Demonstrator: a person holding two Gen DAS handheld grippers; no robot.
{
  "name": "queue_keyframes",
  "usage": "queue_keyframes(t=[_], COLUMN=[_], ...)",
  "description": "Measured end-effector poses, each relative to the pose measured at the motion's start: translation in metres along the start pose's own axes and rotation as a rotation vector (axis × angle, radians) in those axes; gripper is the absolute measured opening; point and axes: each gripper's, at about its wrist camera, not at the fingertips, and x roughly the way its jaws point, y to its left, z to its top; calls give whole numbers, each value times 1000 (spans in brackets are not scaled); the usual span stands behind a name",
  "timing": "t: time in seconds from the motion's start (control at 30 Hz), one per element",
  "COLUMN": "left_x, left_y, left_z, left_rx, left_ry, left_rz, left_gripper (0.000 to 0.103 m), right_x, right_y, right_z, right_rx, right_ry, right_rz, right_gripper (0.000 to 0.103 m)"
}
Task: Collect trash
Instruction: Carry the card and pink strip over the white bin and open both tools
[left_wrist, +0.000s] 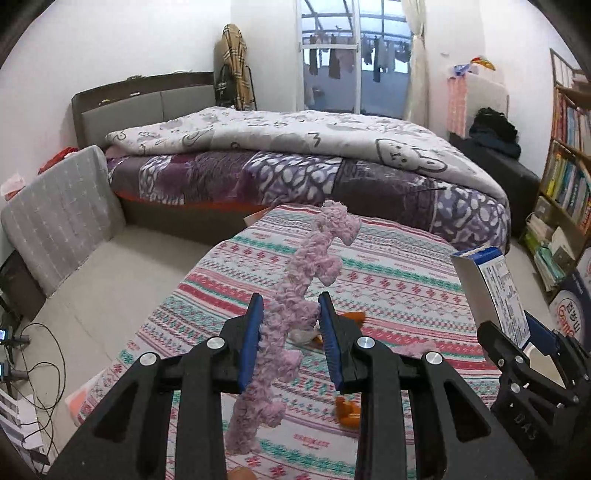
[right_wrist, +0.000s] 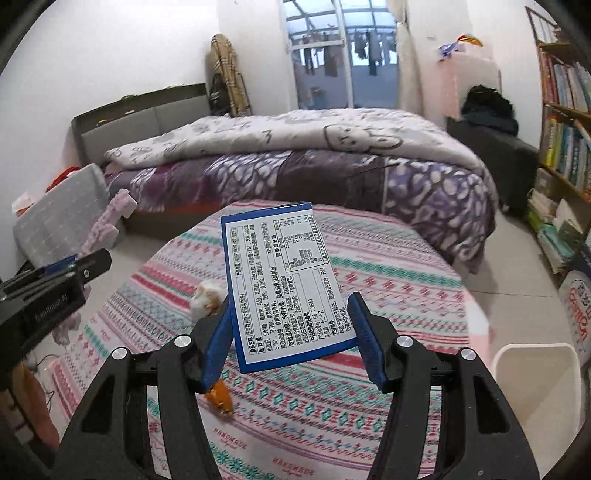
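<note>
Between our left gripper's (left_wrist: 290, 314) blue-padded fingers (left_wrist: 251, 339) hangs a long fuzzy pink knitted strip (left_wrist: 291, 295), pinched around its middle with one end rising ahead and the other drooping below the jaws, so we judge that claw closed on it, though the right pad looks barely in contact from this angle. Our right gripper (right_wrist: 291, 325) clamps a flat blue-bordered cardboard box with a white printed label (right_wrist: 280, 280), held by its lower edges and tilted up above the round table covered in a striped pink and teal patterned cloth (right_wrist: 388, 258). Both pieces are lifted clear of the cloth. A white plastic waste bin (right_wrist: 535, 387) stands on the floor just beside the table, at our right. To do this step well, we carry the box over the bin's mouth first and let go only once it sits squarely above the opening, then bring the strip across, keeping its dangling tail from snagging the rim. Orange scraps (right_wrist: 219, 397) and a small white crumpled wad (right_wrist: 205, 293) lie on the cloth, not yet collected.
</note>
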Motion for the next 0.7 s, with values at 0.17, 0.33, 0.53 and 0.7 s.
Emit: queue_keyframes(t=[0.17, 0.33, 0.53, 0.7], left_x=[-1, -1, -2, -3], left_y=[-15, -34, -61, -80], left_z=[0, 0, -2, -4], left_rx=[5, 21, 45, 59], left_ry=[-2, 4, 5, 6], left_rz=[-19, -51, -88, -121], left_gripper=[31, 31, 31, 31], right_x=[-6, -13, -22, -33], right_y=[-16, -33, -56, -75], right_z=[0, 2, 2, 1], right_rx=[18, 45, 77, 94], right_ry=[-6, -12, -20, -30], right_rz=[-41, -73, -108, -150], right_gripper=[57, 57, 57, 57])
